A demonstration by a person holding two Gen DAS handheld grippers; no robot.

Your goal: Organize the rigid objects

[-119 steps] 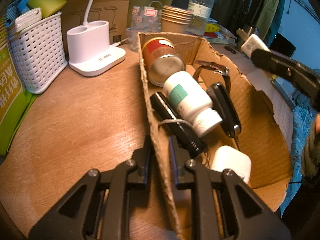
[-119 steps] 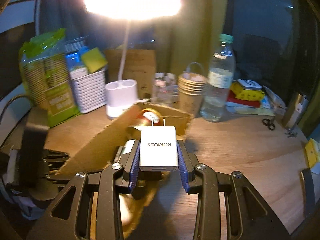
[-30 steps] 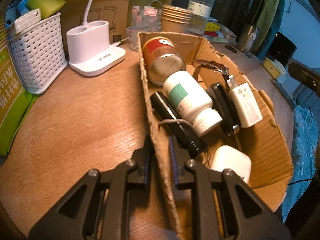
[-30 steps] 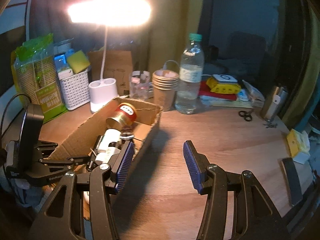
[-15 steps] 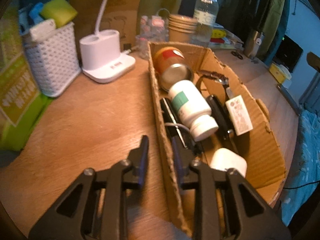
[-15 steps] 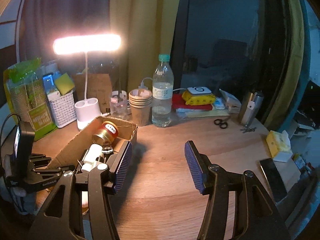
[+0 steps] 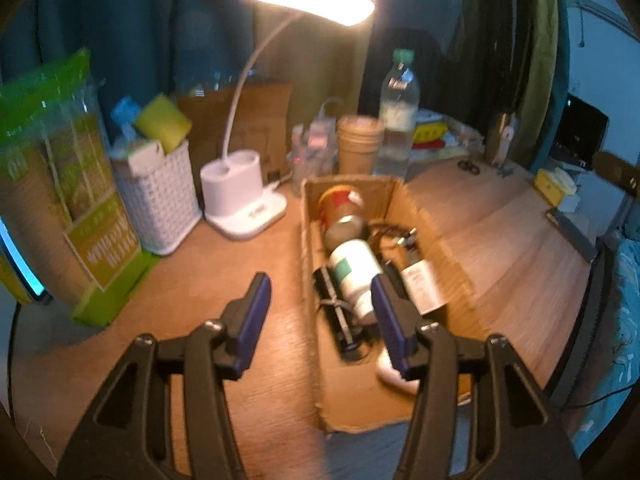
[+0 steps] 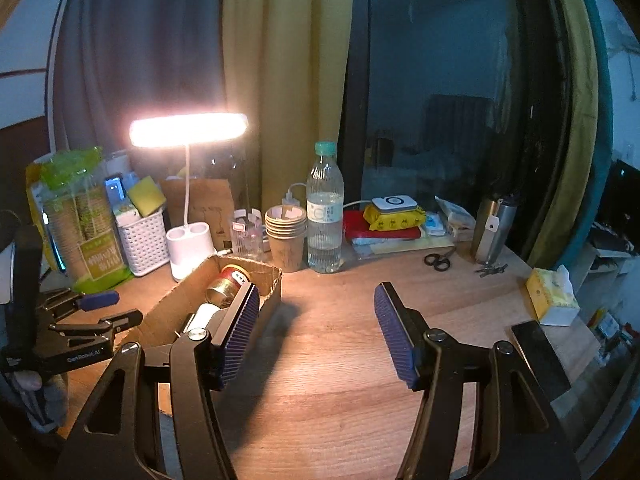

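Near the desk's (image 8: 340, 360) left edge, cardboard box (image 7: 436, 240) holds tin, pill bottle (image 7: 354, 270), charger (image 7: 422, 286): rigid, light, slick; take across flat sides. Left gripper (image 7: 320, 316) just opened, w/ nothing betw. jaws; right gripper (image 8: 316, 328) agape, empty.

text: "GenRobot.AI" | on: left tool (image 8: 100, 308) body | other labels: illegible

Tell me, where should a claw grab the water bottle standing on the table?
Probably around the ribbed middle of the water bottle, coming in level from the front, the bare table side. It stands upright and round, so two pads can pinch opposite sides there. The paper cups crowd its left, and the green cap looks too narrow for a steady hold.
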